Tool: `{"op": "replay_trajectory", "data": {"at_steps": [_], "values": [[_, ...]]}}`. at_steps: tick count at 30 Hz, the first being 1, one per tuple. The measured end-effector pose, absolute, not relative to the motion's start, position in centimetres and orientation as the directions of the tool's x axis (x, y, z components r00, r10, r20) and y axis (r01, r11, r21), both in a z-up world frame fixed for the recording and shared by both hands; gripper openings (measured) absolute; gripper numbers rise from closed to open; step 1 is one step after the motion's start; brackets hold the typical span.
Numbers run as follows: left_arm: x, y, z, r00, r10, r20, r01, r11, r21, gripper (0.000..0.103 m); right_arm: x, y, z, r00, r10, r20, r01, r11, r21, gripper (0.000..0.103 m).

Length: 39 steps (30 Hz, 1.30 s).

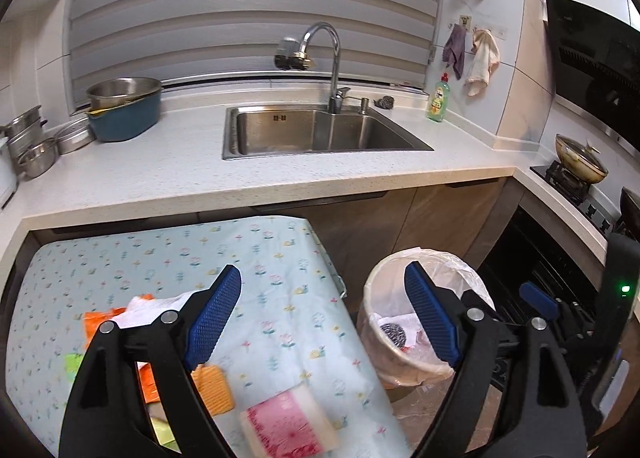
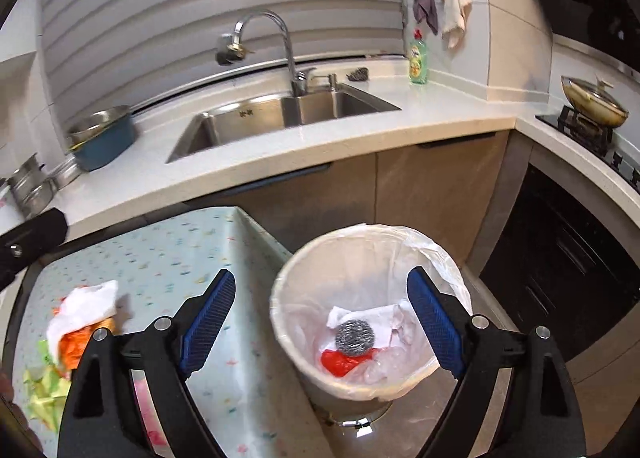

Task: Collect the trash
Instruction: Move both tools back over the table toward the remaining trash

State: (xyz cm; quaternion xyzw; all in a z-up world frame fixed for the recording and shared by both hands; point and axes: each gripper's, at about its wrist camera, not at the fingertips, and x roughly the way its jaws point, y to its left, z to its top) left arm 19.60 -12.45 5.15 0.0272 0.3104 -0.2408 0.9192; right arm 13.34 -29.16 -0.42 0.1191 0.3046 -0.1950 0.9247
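Note:
A white bin (image 2: 404,378) lined with a clear bag stands on the floor beside a small table with a floral cloth (image 1: 168,258). In the bin lie a steel scourer (image 2: 354,337), white paper and red plastic. My right gripper (image 2: 320,318) is open and empty above the bin's left rim. My left gripper (image 1: 324,318) is open and empty over the table's right edge. On the table lie a pink and white sponge (image 1: 288,426), orange scraps (image 1: 212,386), a white plastic bag (image 2: 82,312) and yellow-green paper (image 2: 44,390). The bin also shows in the left wrist view (image 1: 424,372).
A white counter (image 1: 160,182) with a steel sink (image 1: 320,134) and tap runs behind. Pots and a blue basin (image 1: 124,114) stand at its left, a green soap bottle (image 1: 438,98) at its right. A stove with a pan (image 1: 580,160) and a dark oven are at right.

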Motion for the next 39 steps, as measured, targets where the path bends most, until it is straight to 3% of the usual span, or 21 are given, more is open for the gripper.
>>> {"op": "replay_trajectory", "data": {"at_steps": [9, 23, 39], "values": [[17.0, -5.0, 6.1, 0.73, -0.361, -0.58, 0.379, 0.92, -0.097, 0.084, 10.4, -21.2, 2.5, 0.784, -0.227, -0.578, 0.341, 0.935, 0.095, 0.085], [14.7, 5.1, 4.9, 0.757, -0.236, -0.609, 0.225, 0.97, -0.095, 0.086, 8.2, -11.7, 1.8, 0.792, -0.142, -0.594, 0.235, 0.968, 0.082, 0.085], [14.0, 11.7, -0.6, 0.657, -0.182, -0.732, 0.089, 0.982, -0.165, 0.089, 6.8, -7.2, -0.8, 0.766, -0.09, -0.636, 0.193, 0.977, 0.095, 0.085]]}}
